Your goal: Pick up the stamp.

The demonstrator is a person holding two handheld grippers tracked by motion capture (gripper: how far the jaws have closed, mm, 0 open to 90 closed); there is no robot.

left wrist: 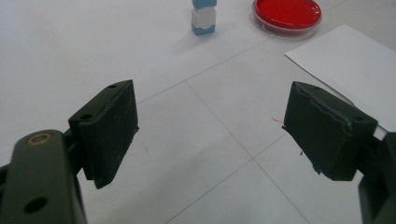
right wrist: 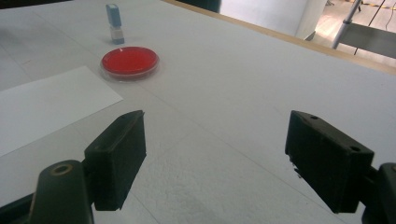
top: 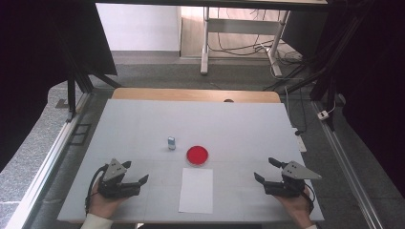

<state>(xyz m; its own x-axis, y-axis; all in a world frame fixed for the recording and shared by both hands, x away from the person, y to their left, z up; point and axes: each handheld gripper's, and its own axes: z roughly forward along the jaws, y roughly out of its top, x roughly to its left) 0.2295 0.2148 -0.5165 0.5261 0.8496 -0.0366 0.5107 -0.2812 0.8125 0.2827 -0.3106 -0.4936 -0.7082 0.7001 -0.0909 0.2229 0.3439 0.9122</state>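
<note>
Left gripper (top: 135, 172) sits at 7 o'clock on the white table (top: 143, 124), jaws spread wide, nothing between them, held in the person's hand (top: 102, 202). Right gripper (top: 266, 170) at 5 o'clock, jaws also spread, released, gripping nothing. Between them at 6 o'clock lies a white sheet of paper (top: 196, 190), flat, near the front edge. Just beyond its far edge, close to touching, a round red dish (top: 197, 155). At 10 o'clock from the dish, near but apart, a small blue-and-white block (top: 171, 142) stands upright.
</note>
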